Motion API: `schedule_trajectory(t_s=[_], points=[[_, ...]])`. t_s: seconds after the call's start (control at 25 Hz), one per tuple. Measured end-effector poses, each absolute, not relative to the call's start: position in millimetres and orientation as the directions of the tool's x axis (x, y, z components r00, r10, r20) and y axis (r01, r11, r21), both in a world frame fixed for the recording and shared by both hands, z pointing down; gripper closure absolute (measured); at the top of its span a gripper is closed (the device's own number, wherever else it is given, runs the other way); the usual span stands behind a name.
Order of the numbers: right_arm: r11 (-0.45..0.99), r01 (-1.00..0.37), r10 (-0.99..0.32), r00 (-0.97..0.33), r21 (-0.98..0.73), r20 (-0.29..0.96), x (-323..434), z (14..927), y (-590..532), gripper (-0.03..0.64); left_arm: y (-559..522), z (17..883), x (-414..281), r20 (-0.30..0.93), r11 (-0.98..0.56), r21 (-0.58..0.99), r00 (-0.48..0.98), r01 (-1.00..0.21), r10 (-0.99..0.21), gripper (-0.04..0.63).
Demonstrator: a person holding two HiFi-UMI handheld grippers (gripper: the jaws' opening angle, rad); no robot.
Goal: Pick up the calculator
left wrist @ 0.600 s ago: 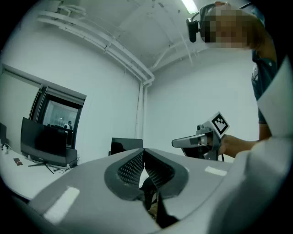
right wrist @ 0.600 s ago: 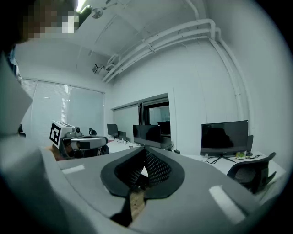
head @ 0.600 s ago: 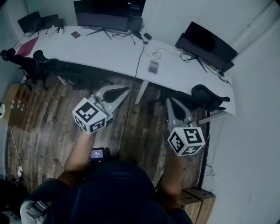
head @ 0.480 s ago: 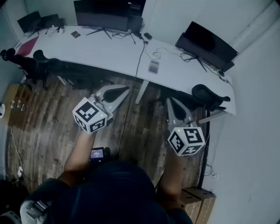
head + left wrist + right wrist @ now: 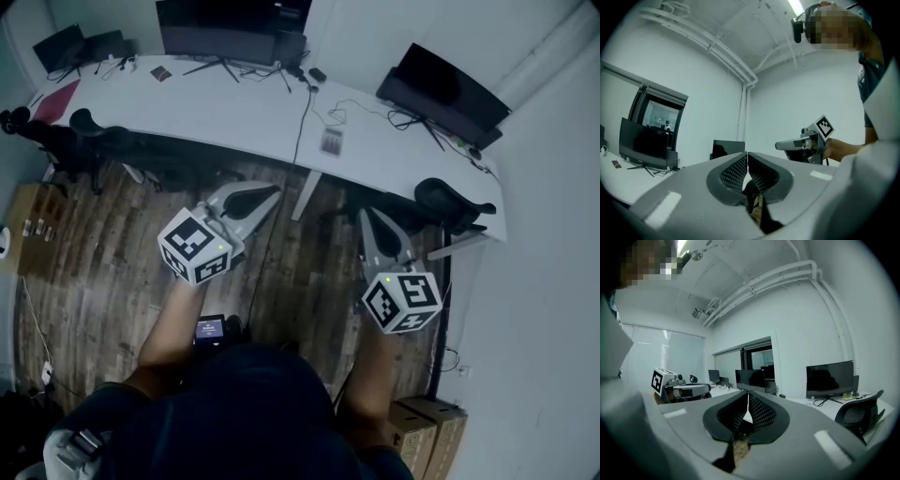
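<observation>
White desk (image 5: 216, 108) at twelve o'clock bears the small grey calculator (image 5: 329, 142), well apart from the left gripper (image 5: 273, 193) and right gripper (image 5: 367, 215), both level with jaws pressed together and empty, apparently because no reach has begun.

Long white desk (image 5: 216, 108), dark monitors (image 5: 220, 28), wooden floor (image 5: 103, 272), white walls (image 5: 553, 234)

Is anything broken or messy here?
Nothing looks broken or spilled. The calculator lies flat on the white desk; only a loose cable hangs over its front edge.
</observation>
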State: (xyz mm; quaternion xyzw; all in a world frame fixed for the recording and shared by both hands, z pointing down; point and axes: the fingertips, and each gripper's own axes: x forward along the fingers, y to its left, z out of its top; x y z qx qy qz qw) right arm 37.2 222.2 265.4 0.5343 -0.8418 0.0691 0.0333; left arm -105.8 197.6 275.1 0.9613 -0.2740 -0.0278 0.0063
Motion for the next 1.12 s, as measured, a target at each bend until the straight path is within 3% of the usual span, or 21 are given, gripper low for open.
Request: schedule_trajectory(t_s=[0.2, 0.4, 1.12], points=[[0.419, -0.903, -0.894, -0.428, -0.096, 0.128, 22.5, 265.0, 219.1, 0.594, 192.3, 275.3, -118.1, -0.053, -0.857, 0.035, 0.856, -0.513, -0.515, 0.583], [0.409, -0.907, -0.896, -0.42, -0.105, 0.14, 2.0, 270.7, 213.1, 0.535, 186.0, 279.1, -135.7, -0.058, -0.869, 0.042, 0.867, -0.494, -0.496, 0.565], [0.444, -0.89, -0.876, -0.455, -0.103, 0.158, -23.6, 275.3, 173.2, 0.528, 157.3, 286.5, -156.7, -0.056, -0.862, 0.059, 0.861, -0.503, -0.506, 0.543]])
